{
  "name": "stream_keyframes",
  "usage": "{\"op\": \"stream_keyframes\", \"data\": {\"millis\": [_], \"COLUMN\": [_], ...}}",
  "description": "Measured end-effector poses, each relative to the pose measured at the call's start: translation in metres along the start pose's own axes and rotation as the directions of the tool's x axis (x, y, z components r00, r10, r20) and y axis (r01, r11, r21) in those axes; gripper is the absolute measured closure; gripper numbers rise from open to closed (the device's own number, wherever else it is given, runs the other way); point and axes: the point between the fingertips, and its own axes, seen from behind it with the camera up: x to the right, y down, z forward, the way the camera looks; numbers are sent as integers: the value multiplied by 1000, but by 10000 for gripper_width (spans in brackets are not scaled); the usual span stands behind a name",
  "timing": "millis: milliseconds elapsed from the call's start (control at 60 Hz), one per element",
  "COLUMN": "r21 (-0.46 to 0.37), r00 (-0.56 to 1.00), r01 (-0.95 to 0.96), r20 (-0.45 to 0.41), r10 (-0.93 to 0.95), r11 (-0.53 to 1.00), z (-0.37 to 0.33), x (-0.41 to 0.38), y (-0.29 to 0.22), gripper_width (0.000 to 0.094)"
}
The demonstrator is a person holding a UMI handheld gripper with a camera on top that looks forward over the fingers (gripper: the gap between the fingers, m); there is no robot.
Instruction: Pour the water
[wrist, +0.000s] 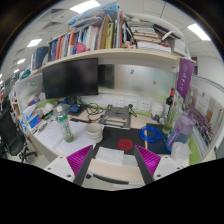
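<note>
Approaching should be kept slow and level: the jaws are held wide and empty above the worktop, while what seems the water bottle stands well ahead, beyond the pads.

1. Two fingers, dark grey to black, blocky, flat-sided.
2. Magenta pads on inner faces, ribbed or textured look, roughly wedge-shaped.
3. Pale grey-white plate-like part between finger bases.
4. Screws, cables, markings: too small to tell.

1 monitor, 1 green bottle, 1 blue bowl, 1 red lid.
</note>
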Motion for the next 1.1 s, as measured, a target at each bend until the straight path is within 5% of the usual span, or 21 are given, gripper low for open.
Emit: {"op": "stream_keyframes", "data": {"millis": [383,700,917,1100], "r21": [22,129,185,229], "r00": [993,997,983,978], "r01": [-10,-29,-6,3], "r20": [119,-72,-177,-204], "r10": [7,38,40,46], "r11": [1000,991,983,973], "z": [129,244,279,284], "x": [-202,-256,-245,-244], "y": [7,-17,-25,-31], "gripper_width": [75,82,381,517]}}
